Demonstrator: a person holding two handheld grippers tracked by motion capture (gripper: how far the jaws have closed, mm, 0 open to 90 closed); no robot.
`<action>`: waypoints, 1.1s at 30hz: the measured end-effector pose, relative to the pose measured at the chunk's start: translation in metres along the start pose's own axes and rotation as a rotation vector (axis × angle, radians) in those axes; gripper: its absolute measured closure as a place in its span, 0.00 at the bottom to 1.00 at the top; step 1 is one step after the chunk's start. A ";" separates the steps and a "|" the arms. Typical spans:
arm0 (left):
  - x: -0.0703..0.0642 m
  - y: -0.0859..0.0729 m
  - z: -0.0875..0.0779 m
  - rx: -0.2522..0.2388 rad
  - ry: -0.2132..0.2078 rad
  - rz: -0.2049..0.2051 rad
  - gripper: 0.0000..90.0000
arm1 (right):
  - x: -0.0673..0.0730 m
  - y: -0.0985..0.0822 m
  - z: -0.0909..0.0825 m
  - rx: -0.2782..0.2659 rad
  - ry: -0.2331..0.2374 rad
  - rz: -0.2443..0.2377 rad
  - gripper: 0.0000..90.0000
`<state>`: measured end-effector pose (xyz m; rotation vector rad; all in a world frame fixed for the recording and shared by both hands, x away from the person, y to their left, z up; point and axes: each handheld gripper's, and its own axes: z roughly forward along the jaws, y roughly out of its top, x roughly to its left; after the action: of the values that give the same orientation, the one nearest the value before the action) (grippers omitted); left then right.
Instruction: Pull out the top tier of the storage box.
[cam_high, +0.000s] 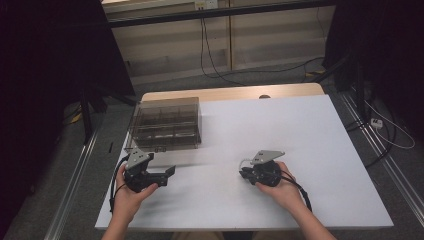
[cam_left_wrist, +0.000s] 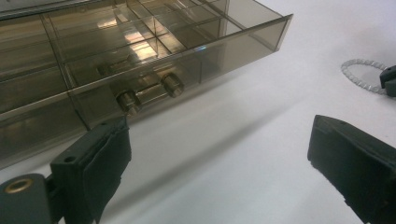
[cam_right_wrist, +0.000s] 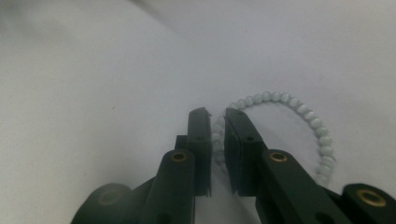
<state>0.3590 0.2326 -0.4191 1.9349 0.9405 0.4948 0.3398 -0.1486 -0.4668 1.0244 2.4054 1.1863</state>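
Two grippers over the white table (cam_high: 320, 150), one in each hand. Far left, a smoky clear plastic box (cam_high: 167, 122) with divided compartments sits near the table's back-left corner; from the left gripper view its front wall carries two small round knobs (cam_left_wrist: 149, 92), and the compartments that can be seen look bare. Just in front of it, the left gripper (cam_high: 170, 174) is held low by the left hand (cam_high: 131, 192), jaws spread wide with nothing between them, pointing toward the middle of the table, one pad (cam_left_wrist: 105, 161) close to the box front but apart from it. Moving right, bare table between the two tools. Then the right gripper (cam_right_wrist: 217, 123), cupped in the right hand (cam_high: 280, 187), its jaws drawn in tight around a string of pale beads. That bracelet (cam_right_wrist: 299, 109) lies on the table near the front, right of centre, one stretch of its loop pinched between the pads, the rest curving out to the gripper's right.
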 end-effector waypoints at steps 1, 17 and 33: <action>0.000 0.000 0.000 -0.001 0.000 0.002 0.07 | 0.000 0.000 0.001 0.006 0.000 -0.001 0.91; -0.007 0.003 0.001 0.000 -0.007 0.020 0.07 | 0.001 0.001 0.003 0.026 -0.013 0.003 0.96; -0.007 0.003 0.002 0.002 -0.014 0.025 0.07 | 0.000 0.004 0.003 0.039 -0.008 0.037 0.98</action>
<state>0.3572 0.2249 -0.4172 1.9514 0.9088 0.4947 0.3433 -0.1458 -0.4659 1.0875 2.4228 1.1496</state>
